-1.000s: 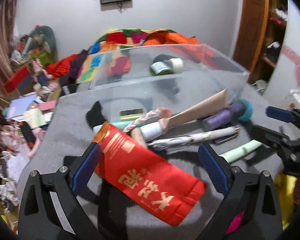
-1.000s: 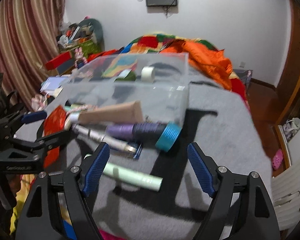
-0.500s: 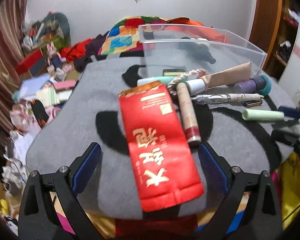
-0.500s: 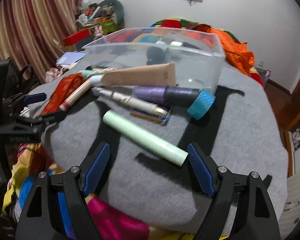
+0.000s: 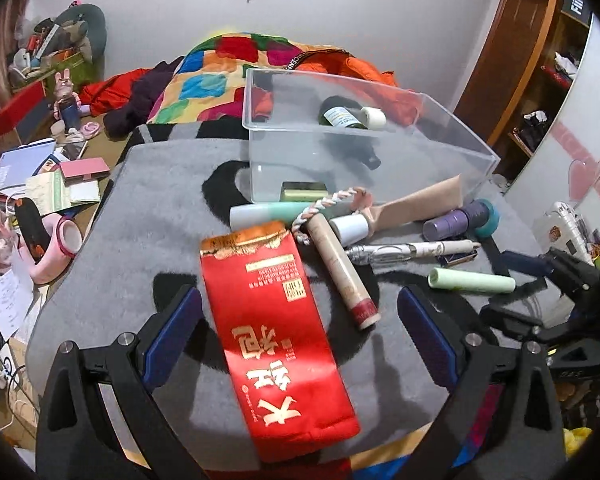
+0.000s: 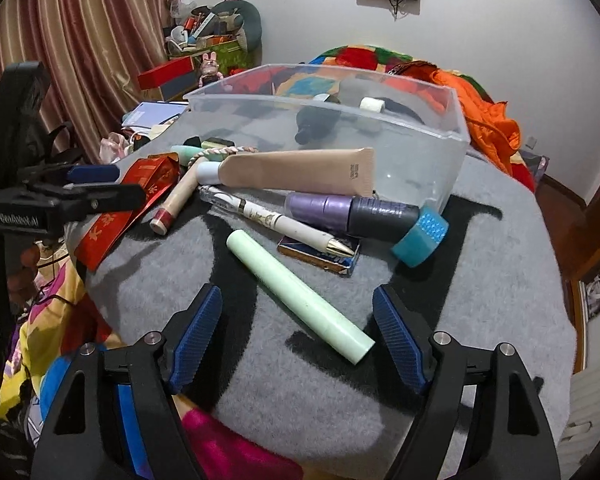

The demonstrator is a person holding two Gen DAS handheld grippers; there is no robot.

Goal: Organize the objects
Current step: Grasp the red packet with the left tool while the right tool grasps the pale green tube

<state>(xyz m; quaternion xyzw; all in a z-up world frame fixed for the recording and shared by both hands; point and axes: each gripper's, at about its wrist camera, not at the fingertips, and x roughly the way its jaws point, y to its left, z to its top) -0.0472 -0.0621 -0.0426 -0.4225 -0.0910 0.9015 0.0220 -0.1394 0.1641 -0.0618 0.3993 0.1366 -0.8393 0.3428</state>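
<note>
Left gripper [image 5: 298,330]: hovering low over the near edge of the grey mat [image 5: 148,208], jaws standing wide apart, gripping nothing and touching nothing. Red pouch [image 5: 276,332]: lying flat between the left jaws, its long axis running away from the camera and leaning slightly left at the far end, its near end overhanging the mat's front edge; the left gripper is plainly the nearer one to it. Beige-and-red tube [image 5: 346,274]: lying just right of the pouch, roughly parallel to it, inside the span of the left jaws. Clear bin [image 5: 260,168]: sitting at the far side of the mat, already holding a dark bottle [image 5: 342,117]; judged to be the destination for the loose items. Pile in front of the bin, crowding one another: tan squeeze tube [image 6: 300,172], white pen [image 6: 276,220], purple bottle [image 6: 352,210], teal tape roll [image 6: 420,236]. Pale green tube [image 6: 296,294]: lying apart from the pile, its long axis crossing diagonally from far left to near right, its near end resting between the right jaws. Right gripper [image 6: 298,340]: also spread wide and empty, hanging just above the mat, nearer than the left to the green tube; a grasp would probably be needing a twist of the wrist, so the pads are closing across the tube rather than along it.
</note>
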